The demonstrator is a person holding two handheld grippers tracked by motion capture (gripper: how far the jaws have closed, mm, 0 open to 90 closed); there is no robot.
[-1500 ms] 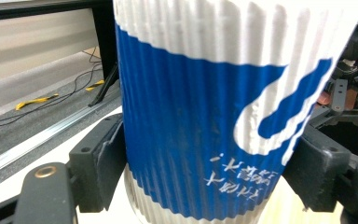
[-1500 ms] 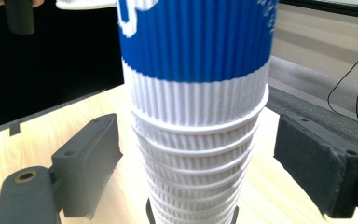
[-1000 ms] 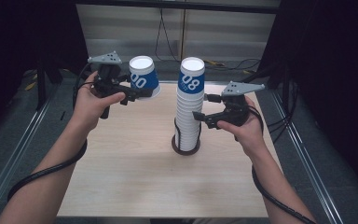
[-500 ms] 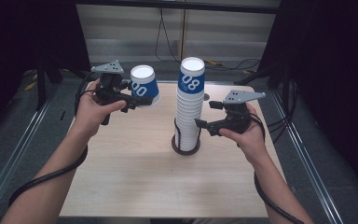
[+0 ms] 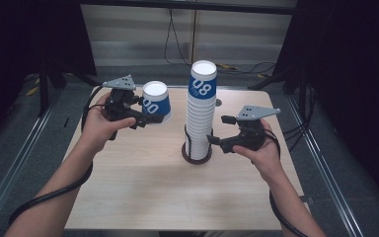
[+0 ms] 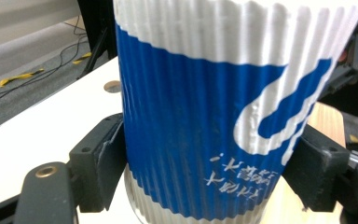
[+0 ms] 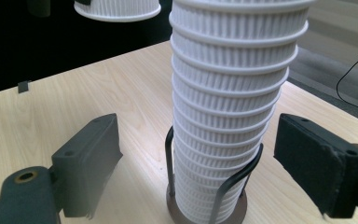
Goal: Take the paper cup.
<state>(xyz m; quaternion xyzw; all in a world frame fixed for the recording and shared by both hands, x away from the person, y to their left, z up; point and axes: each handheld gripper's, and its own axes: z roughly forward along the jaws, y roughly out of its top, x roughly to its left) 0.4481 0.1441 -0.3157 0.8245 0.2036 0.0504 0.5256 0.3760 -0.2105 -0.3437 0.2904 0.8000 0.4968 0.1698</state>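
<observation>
Above the counter's (image 5: 143, 192) left half, nearer the far edge than the near one, the left claw (image 5: 150, 117) grips a single cup (image 5: 156, 101) upside down, base up, its jaws pressed on the ribbed blue-and-white sides; in the left gripper view the cup (image 6: 214, 116) carries a white swirl and a line of small white print, inverted and too blurred to read. From above its blue band shows large white figures that read like "00". Its long axis stands nearly upright, tipped slightly. At the counter's middle a tall stack (image 5: 200, 116) of like cups stands base up in a round wire holder (image 5: 196, 154), upright with a slight lean; the top cup bears "08" in white on blue. The right claw (image 5: 218, 131) hangs spread wide at the stack's lower right, jaws on either side of the stack (image 7: 223, 116) and not touching it. The held cup is clear of the stack, just left of its top. The counter's near half lies bare.
</observation>
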